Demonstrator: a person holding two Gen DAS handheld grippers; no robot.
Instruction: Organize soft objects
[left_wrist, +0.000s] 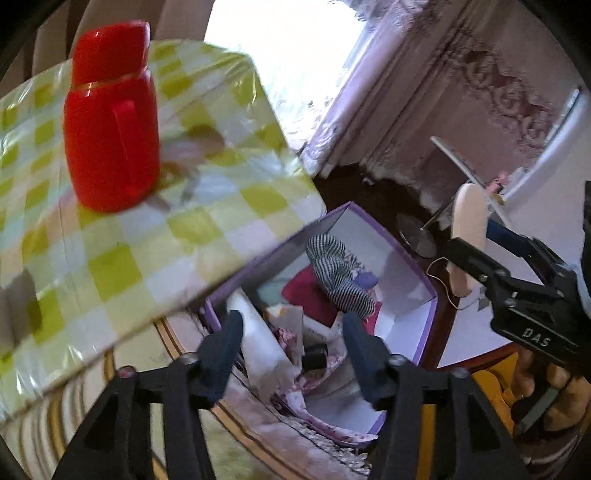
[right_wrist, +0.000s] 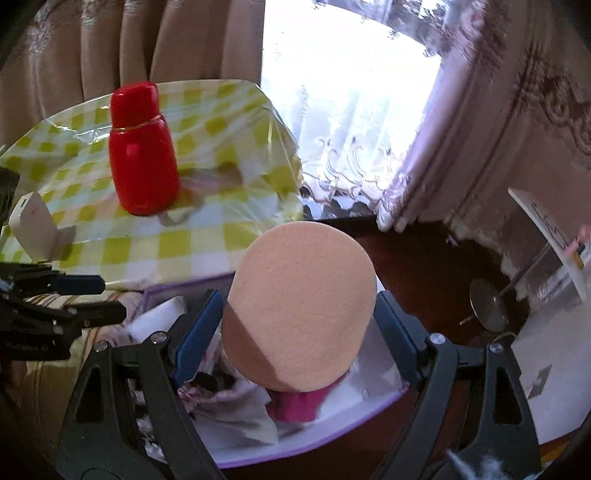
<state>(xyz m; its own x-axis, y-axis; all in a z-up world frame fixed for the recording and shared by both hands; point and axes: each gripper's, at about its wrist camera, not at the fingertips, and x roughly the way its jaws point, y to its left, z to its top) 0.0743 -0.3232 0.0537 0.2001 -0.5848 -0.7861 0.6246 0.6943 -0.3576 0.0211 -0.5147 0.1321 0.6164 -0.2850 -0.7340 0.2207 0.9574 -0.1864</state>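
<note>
Glossy green-and-white checked plastic covers the table (left_wrist: 207, 229), crinkled at its edge, largest thing in both views. Below its edge on the floor sits the purple-walled box (left_wrist: 424, 299), white inside, stiff card by the look, already holding soft goods: a black-and-white striped cloth (left_wrist: 332, 273), something magenta, floral fabric, crumpled paper. Red plastic flask (right_wrist: 142, 155) stands upright on the table, hard and smooth, handle showing in the left view. Peach foam sponge (right_wrist: 301, 314), a flat round disc with a fine pored face, is clamped edge-to-edge in the right gripper (right_wrist: 301, 321), directly above the box. Judged light, squashy, not fragile; gripping across the rim suits it, though a hard squeeze would buckle it. Left gripper (left_wrist: 293, 341) hangs over the box with jaws parted, nothing between them.
</note>
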